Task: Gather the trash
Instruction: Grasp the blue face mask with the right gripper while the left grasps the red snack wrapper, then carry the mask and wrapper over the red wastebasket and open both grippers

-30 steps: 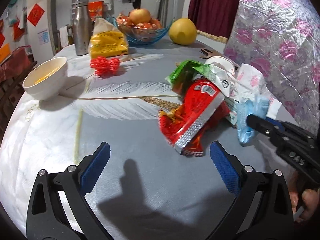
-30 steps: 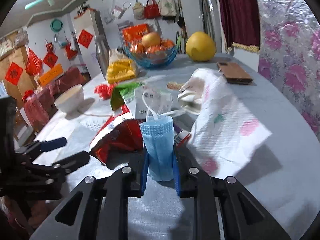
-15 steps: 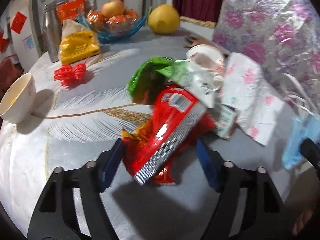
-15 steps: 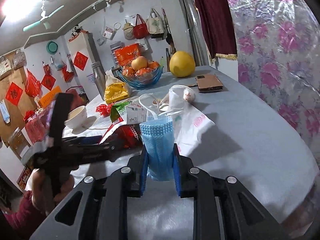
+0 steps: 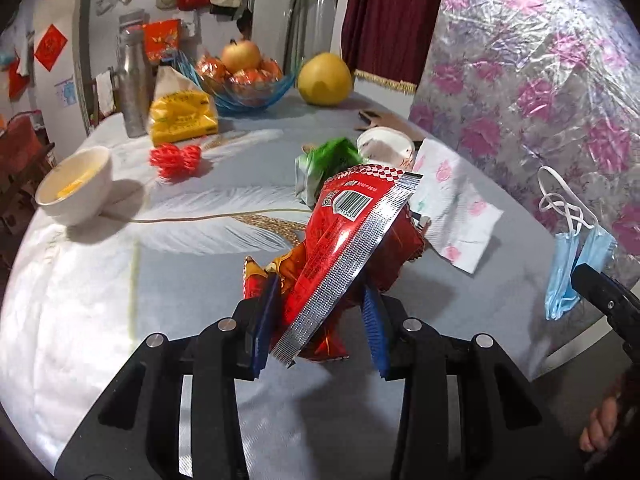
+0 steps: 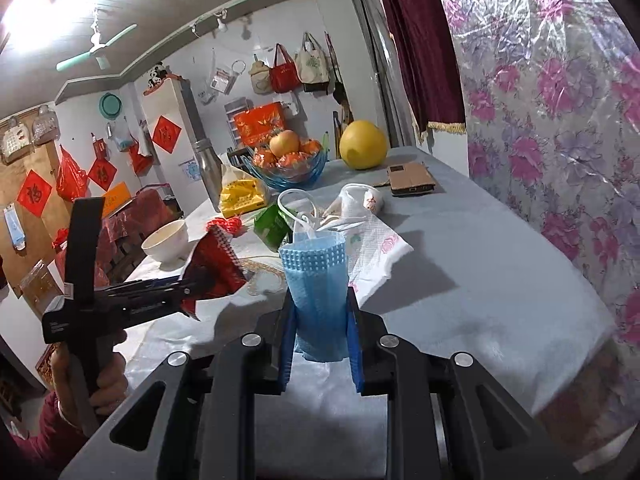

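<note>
A crumpled red snack wrapper (image 5: 344, 240) with a silver seam stands between the blue pads of my left gripper (image 5: 320, 320), whose jaws are closing on it and lift it off the table. The same red wrapper (image 6: 214, 270) shows at the tip of the left gripper (image 6: 188, 298) in the right wrist view. My right gripper (image 6: 318, 336) is shut on a folded blue face mask (image 6: 316, 280), held above the table's near edge; the mask (image 5: 568, 264) hangs at the right in the left wrist view. A green packet (image 5: 324, 164), a paper cup (image 5: 384, 146) and a floral napkin (image 5: 452, 208) lie behind.
On the grey-blue table (image 5: 160, 280) stand a white bowl (image 5: 74, 186), a red knot ornament (image 5: 176, 158), a yellow bag (image 5: 182, 116), a steel bottle (image 5: 130, 88), a blue fruit bowl (image 5: 244, 80), a pomelo (image 5: 325, 79) and a brown wallet (image 6: 410, 178). A floral foil wall (image 5: 540, 80) runs along the right.
My left gripper moved forward around the red wrapper, closed from wide open onto it and raised it. The right gripper drew back and up with the blue mask, away from the trash pile.
</note>
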Motion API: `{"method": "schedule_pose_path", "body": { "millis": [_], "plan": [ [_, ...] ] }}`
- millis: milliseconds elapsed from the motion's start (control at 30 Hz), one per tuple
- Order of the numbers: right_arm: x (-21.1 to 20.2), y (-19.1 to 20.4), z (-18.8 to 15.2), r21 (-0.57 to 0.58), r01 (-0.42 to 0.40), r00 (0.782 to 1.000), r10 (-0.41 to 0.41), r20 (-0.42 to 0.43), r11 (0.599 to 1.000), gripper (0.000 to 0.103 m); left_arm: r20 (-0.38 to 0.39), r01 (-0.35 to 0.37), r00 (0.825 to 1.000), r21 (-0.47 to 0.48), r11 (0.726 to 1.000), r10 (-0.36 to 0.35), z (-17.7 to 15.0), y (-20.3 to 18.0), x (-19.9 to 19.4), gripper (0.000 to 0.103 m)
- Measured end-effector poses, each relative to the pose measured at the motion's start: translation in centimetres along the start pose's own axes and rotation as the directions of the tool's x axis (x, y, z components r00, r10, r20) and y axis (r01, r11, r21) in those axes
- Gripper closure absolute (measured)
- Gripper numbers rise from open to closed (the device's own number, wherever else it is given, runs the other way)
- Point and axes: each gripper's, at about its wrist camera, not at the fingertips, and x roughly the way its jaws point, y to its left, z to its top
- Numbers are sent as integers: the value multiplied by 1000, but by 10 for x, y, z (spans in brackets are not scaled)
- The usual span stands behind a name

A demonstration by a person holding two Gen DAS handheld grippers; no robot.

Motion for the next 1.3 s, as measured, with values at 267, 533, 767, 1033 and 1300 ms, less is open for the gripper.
{"method": "schedule_pose_path", "body": {
  "millis": [267, 533, 767, 1033, 1300],
  "plan": [
    [-40, 0, -9, -9, 10, 999, -9, 45, 1000, 80, 53, 4, 999, 2, 1000, -4, -11, -10, -39, 63],
    [-81, -19, -20, 11, 44, 996, -44, 81, 999, 80, 86, 36, 995, 57, 998, -40, -20, -45, -65, 62],
    [-119, -42, -34, 20, 98, 990, -100, 104, 995, 80, 87, 87, 991, 128, 988, -99, -28, -93, -76, 62],
    [-149, -72, -53, 34, 158, 982, -161, 100, 987, 80, 34, 154, 986, 215, 964, -165, -45, -152, -71, 62],
    [-162, -112, -81, 71, 227, 972, -230, 50, 971, 79, -52, 223, 975, 297, 928, -217, -68, -207, -55, 62]
  ]
}}
